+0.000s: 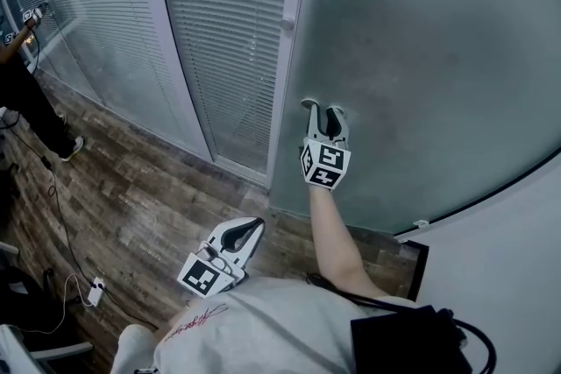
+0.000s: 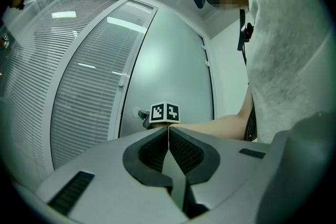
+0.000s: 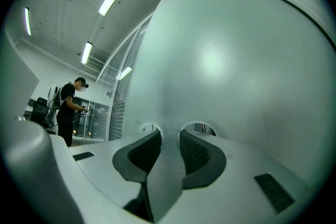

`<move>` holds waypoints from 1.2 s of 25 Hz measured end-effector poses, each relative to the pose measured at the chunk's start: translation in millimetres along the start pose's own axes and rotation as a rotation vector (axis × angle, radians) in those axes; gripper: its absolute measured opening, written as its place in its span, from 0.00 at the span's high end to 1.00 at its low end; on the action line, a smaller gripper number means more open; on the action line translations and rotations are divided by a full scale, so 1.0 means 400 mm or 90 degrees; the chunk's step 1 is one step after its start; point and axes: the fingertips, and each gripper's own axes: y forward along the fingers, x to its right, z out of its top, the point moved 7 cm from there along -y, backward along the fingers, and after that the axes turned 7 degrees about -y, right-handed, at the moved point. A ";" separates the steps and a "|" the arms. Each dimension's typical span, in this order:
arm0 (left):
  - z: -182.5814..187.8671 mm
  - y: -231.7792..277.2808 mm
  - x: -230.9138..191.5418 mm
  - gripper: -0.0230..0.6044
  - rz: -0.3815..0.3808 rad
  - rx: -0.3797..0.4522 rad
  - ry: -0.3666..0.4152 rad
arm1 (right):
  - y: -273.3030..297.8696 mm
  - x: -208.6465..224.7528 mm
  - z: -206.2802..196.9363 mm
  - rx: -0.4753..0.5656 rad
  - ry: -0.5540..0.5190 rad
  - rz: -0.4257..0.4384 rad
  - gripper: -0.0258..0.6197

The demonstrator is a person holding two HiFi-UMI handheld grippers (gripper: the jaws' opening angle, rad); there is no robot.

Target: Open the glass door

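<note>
Overall, the frosted glass door (image 1: 438,57) fills the right half of the head view. It stands upright beside the window panels with slatted blinds (image 1: 228,31) on its left. Wooden floor (image 1: 131,206) runs below both. A second person (image 1: 22,92) stands well apart at the far left, by the same glazed wall. The right gripper (image 1: 323,108) is held out on a bare forearm. Its fingers (image 3: 194,152) are spread, with their tips against the door's surface near its left edge, and only frosted glass shows between them. The left gripper (image 1: 256,225) hangs low near the wearer's body, apart from the door, with its fingers (image 2: 184,152) pressed together.
</note>
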 end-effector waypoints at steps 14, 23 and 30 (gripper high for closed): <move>-0.019 -0.031 0.051 0.93 -0.012 -0.003 -0.006 | -0.083 -0.030 0.013 0.011 0.005 0.028 0.77; -0.039 -0.030 0.084 0.93 -0.019 0.002 -0.002 | -0.151 -0.044 0.016 0.025 0.003 0.054 0.78; -0.045 -0.041 0.093 0.93 -0.017 -0.005 -0.002 | -0.200 -0.058 0.024 0.031 0.005 0.070 0.78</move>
